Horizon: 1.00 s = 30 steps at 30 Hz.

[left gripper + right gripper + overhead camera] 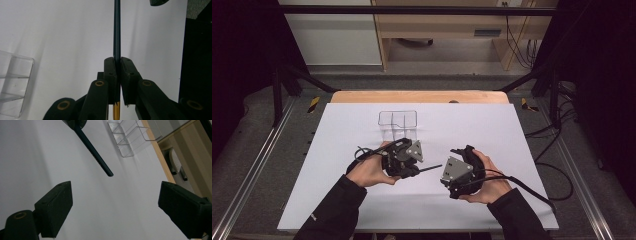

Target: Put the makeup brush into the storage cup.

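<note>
Near the clear divided organiser (398, 120), left gripper (412, 159) clamps a dark pencil (430, 168); right gripper (460, 172), jaws spread, likely receives it next.

pen (116, 30): far tip cut by top edge | clear organizer (13, 82): left part off-frame

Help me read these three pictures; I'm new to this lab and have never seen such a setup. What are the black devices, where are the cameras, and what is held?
A person at a table holds a hand-operated two-jaw gripper in each hand. The high view looks down from above; each of the other two comes from a camera riding on one gripper. The left gripper is shut on a dark pencil, which points toward the right gripper, whose jaws stand wide open with nothing between them. On the white board stands a clear plastic organizer with compartments.
</note>
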{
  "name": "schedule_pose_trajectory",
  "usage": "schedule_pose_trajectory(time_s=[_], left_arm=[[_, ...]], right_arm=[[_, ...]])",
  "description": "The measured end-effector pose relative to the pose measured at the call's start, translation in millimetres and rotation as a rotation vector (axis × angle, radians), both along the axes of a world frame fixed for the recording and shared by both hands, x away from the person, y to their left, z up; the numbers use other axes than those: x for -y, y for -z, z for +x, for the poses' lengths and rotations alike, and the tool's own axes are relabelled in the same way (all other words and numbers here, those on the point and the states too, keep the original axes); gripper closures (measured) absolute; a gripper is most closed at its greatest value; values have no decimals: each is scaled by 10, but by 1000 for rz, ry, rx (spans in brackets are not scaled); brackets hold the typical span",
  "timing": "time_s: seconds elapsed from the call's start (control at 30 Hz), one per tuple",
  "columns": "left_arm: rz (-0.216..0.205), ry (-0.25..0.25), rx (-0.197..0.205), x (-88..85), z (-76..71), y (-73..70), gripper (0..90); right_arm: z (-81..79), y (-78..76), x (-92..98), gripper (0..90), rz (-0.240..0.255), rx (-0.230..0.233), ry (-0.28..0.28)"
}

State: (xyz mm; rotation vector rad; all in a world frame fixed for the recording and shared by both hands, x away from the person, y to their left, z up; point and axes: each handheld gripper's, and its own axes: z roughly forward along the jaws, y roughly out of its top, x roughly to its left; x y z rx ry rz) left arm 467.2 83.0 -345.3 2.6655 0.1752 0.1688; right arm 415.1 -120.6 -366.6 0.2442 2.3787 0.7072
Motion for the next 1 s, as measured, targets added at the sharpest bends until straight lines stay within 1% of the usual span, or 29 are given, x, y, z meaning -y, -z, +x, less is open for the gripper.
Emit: schedule_pose_trajectory(time_s=[0.03, 0.2, 0.3, 0.37, 0.43, 0.5, 0.57, 0.6, 0.67, 0.8, 0.83, 0.93, 1.0], left_arm=[[1, 1, 0, 13, 2, -3, 827], [8, 3, -6, 52, 27, -21, 827], [10, 8, -11, 73, 27, -25, 827], [14, 11, -15, 90, 25, -27, 828], [18, 13, -19, 110, 23, -26, 827], [22, 16, -22, 129, 24, -28, 827], [31, 19, -25, 147, 28, -33, 827], [28, 16, -27, 156, 28, -29, 827], [42, 22, -29, 166, 36, -34, 828], [43, 20, -43, 184, 45, -31, 828], [42, 19, -46, 188, 47, -28, 827], [42, 22, -53, 204, 54, -27, 828], [41, 18, -62, 216, 50, -23, 827]], right_arm=[[-5, 4, -12, 130, 0, 5, -3], [-27, 32, -55, 136, -37, 22, -22], [-41, 39, -71, 135, -36, 31, -24], [-50, 36, -85, 135, -45, 36, -25], [-56, 40, -108, 135, -59, 43, -28], [-55, 47, -131, 144, -84, 52, -34], [-56, 54, -150, 154, -100, 63, -35], [-57, 56, -156, 163, -105, 61, -35], [-55, 56, -166, 180, -126, 66, -45], [-67, 72, -191, 225, -169, 94, -70], [-72, 77, -196, 230, -171, 92, -70], [-79, 85, -216, 254, -195, 109, -87], [-82, 87, -230, 273, -202, 109, -95]])
